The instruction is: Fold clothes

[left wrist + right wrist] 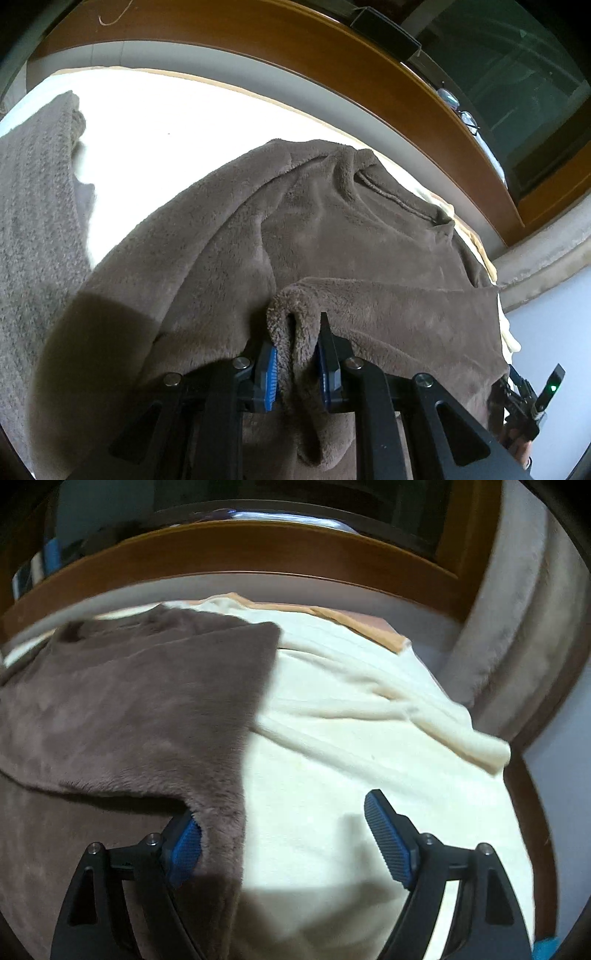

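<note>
A brown fleece garment [332, 221] lies spread on a bed, its collar toward the far side. My left gripper [295, 343] is shut on a bunched fold of its near edge, and fleece bulges up between the blue pads [267, 373]. In the right wrist view the same brown fleece garment [129, 701] fills the left half. My right gripper [280, 812] stands open at the garment's right edge. Its left finger [184, 845] touches the fleece edge and its right finger [388, 842] hangs over the cream blanket.
A cream blanket [351, 738] covers the bed, rumpled at the far right. A grey knitted garment [33, 221] lies at the left. A wooden ledge [295, 55] carrying glasses [458, 110] runs behind. Orange cloth [369, 624] and a beige plush edge [517, 627] lie beyond.
</note>
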Motion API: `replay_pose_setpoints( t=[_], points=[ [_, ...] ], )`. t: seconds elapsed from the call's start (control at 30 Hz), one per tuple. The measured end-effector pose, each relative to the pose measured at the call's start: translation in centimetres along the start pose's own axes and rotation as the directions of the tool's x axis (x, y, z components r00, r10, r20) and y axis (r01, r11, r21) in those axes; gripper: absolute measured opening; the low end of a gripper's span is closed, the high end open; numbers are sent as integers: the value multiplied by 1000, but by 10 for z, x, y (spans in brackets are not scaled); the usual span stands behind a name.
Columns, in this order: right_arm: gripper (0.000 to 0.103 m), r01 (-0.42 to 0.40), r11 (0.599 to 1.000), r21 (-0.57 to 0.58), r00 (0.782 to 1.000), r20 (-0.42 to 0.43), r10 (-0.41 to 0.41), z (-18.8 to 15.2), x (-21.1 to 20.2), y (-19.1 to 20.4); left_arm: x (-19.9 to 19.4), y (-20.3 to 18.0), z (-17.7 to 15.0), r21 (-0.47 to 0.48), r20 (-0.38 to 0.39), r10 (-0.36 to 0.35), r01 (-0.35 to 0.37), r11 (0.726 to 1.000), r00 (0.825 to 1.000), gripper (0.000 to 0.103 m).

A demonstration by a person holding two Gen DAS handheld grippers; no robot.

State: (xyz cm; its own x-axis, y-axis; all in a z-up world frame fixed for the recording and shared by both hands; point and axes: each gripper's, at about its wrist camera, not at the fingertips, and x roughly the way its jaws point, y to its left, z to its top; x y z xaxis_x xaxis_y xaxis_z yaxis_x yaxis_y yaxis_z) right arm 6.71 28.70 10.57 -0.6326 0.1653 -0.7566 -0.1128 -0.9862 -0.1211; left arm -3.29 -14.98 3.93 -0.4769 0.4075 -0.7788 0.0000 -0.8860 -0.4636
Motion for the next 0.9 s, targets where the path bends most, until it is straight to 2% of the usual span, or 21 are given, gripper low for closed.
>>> replay_pose_setpoints(
  t=[0.27, 0.47, 0.57, 0.6, 0.63, 0.7, 0.73, 0.8, 0.9],
  points=[
    [86, 18, 1000, -19, 1000, 4, -18, -3, 0, 4, -29, -12, -13, 65, 1, -10, 10, 998, 1000, 22],
    [86, 27, 999, -26, 1000, 11, -26, -6, 0, 7, -47, -14, -35, 60, -3, -111, 111, 992, 994, 29],
    [86, 30, 999, -29, 999, 15, -30, -6, -1, 9, -49, -11, -34, 32, 33, -170, 169, 985, 985, 37],
    [86, 31, 999, -29, 999, 16, -30, -6, -1, 9, -50, -11, -32, 27, 55, -181, 180, 983, 982, 47],
    [86, 32, 999, -29, 999, 16, -32, -6, -1, 9, -51, -10, -28, 25, 83, -188, 186, 982, 979, 51],
    [87, 35, 999, -32, 999, 16, -35, -6, 0, 10, -52, -9, -20, 14, 133, -189, 189, 982, 973, 51],
    [87, 38, 999, -33, 999, 17, -37, -7, -1, 11, -51, -7, -16, -7, 137, -172, 174, 985, 976, 51],
    [87, 45, 998, -31, 999, 22, -45, -8, -3, 11, -47, -7, -15, -31, 103, -157, 161, 987, 982, 51],
    [87, 37, 999, -33, 998, 45, -35, -10, -14, 14, -45, -11, -25, -12, 43, -170, 171, 985, 984, 51]
  ],
)
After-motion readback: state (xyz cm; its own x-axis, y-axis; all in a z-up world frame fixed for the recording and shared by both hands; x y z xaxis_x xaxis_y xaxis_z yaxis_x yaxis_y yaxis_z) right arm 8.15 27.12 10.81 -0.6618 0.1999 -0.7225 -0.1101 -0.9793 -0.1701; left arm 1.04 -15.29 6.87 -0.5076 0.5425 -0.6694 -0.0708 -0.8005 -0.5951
